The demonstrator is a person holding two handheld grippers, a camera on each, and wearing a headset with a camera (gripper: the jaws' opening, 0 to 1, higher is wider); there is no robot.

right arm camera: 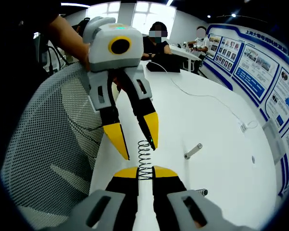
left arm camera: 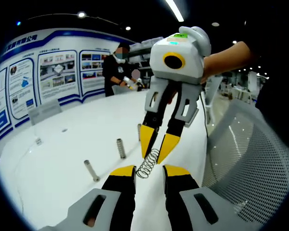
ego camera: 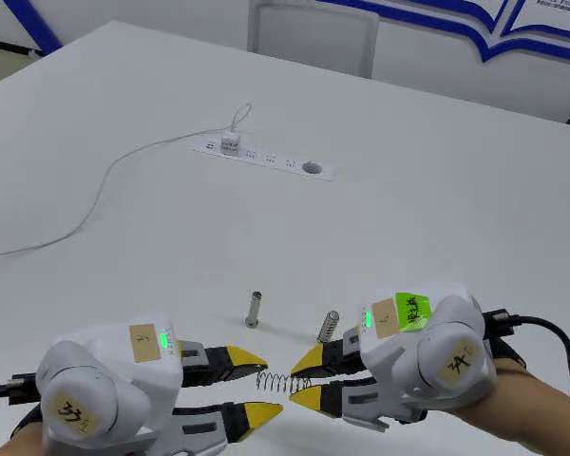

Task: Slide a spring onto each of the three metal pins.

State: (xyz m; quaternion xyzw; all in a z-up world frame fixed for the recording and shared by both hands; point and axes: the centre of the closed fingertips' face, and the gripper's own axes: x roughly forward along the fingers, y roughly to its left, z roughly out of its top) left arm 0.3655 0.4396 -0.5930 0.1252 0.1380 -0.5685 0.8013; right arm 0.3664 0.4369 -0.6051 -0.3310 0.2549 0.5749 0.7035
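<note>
A small steel spring (ego camera: 279, 382) lies level between the two grippers, just above the white table (ego camera: 437, 190). My right gripper (ego camera: 307, 379) is shut on one end of the spring (right arm camera: 144, 163). My left gripper (ego camera: 257, 387) faces it with its jaws open around the other end of the spring (left arm camera: 148, 164). In the right gripper view the left gripper (right arm camera: 136, 140) stands open. Behind the spring a bare metal pin (ego camera: 254, 310) stands upright. A second pin (ego camera: 329, 326) beside it looks ribbed, as if coiled. A third pin (left arm camera: 139, 131) stands partly behind the right gripper (left arm camera: 156, 146).
A white power strip (ego camera: 266, 157) with a plug (ego camera: 230, 142) and a long cable (ego camera: 95, 199) lies further back on the table. A mesh chair (left arm camera: 245, 144) stands at the near table edge. People sit at the table's far end.
</note>
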